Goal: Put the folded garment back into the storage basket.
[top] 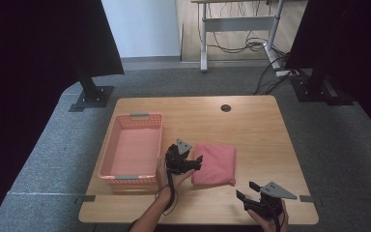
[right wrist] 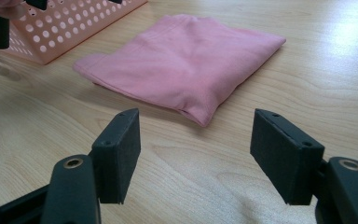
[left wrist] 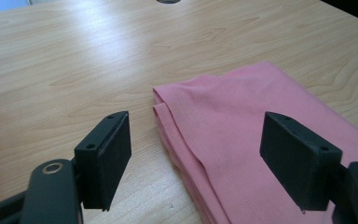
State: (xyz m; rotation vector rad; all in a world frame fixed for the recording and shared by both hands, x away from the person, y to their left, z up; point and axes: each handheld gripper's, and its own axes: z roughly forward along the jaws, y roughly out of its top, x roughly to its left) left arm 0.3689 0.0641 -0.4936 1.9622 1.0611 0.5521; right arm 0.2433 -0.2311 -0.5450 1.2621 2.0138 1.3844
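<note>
Left tool point(top: 197, 162) held low at the folded pink cloth point(top: 215, 163), at its 9 o'clock edge, jaws spread wide astride the layered hem, nothing pinched. Right tool point(top: 246, 191) at the cloth's 5 o'clock, apart from it, jaws likewise spread. Soft, matte, roughly square cloth lying flat mid-worktop point(top: 251, 125). Perforated pink plastic basket point(top: 107, 159) at its 9 o'clock. Pale wood-grain surface.
</note>
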